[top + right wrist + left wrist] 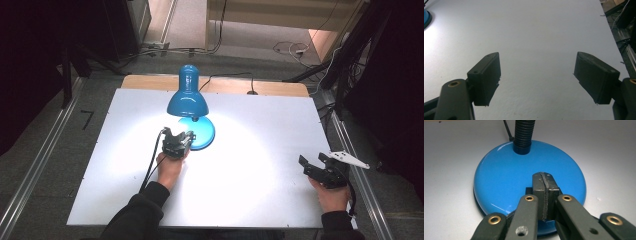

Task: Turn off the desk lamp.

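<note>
A blue desk lamp [186, 99] stands lit at the middle back of the white table [250, 190]. Its round blue base [506, 180] carries a black ribbed neck [524, 135], and the glossy shade [187, 104] throws a bright pool of light on the tabletop. My left gripper [181, 137] is shut with nothing between its pads, tips resting over the near part of the base [202, 136]; in the left gripper view the pads [545, 195] are pressed together above the blue dome. My right gripper [314, 161] is open at the table's right edge, fingers [486, 77] wide apart over bare tabletop.
The lamp's black cord [227, 76] runs back over the wooden strip [150, 82] behind the white top. Metal rails [40, 160] flank the table on both sides. Cables [290, 49] lie on the floor beyond. A sliver of the lamp base [426, 17] shows at the far left.
</note>
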Demonstrator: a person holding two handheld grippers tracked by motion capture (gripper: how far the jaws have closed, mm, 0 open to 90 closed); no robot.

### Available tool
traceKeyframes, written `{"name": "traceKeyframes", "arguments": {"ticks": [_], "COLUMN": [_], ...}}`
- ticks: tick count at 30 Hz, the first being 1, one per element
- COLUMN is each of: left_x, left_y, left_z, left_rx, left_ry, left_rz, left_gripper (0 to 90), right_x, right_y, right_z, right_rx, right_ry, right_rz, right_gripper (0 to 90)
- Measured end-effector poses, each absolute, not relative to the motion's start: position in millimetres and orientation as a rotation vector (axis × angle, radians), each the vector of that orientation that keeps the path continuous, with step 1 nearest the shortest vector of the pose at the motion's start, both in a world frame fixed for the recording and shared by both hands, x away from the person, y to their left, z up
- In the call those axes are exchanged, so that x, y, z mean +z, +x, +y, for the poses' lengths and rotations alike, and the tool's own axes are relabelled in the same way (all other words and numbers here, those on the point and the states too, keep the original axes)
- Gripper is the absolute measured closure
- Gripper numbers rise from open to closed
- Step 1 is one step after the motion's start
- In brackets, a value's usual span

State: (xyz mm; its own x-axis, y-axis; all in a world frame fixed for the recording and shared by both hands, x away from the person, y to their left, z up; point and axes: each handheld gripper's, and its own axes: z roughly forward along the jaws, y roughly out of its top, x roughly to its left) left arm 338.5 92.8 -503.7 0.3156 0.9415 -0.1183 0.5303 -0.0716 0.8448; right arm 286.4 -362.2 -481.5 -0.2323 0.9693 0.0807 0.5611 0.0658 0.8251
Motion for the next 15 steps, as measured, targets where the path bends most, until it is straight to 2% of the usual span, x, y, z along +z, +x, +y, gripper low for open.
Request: {"name": "traceKeyframes", "arguments": {"ticks": [15], "left_x": [-502.9], "left_y": [338.8], "left_z": [91.5], "left_rx": [0.598], "left_ry": [1.723], "left_rz": [1.328], "left_gripper": [90.0], "right_x": [-481.5], "right_y": [286.6], "right_z": [-362.4], "right_rx": [1.055], "right_ry": [1.519], "right_rz": [1.843], "right_gripper": [20.0]}}
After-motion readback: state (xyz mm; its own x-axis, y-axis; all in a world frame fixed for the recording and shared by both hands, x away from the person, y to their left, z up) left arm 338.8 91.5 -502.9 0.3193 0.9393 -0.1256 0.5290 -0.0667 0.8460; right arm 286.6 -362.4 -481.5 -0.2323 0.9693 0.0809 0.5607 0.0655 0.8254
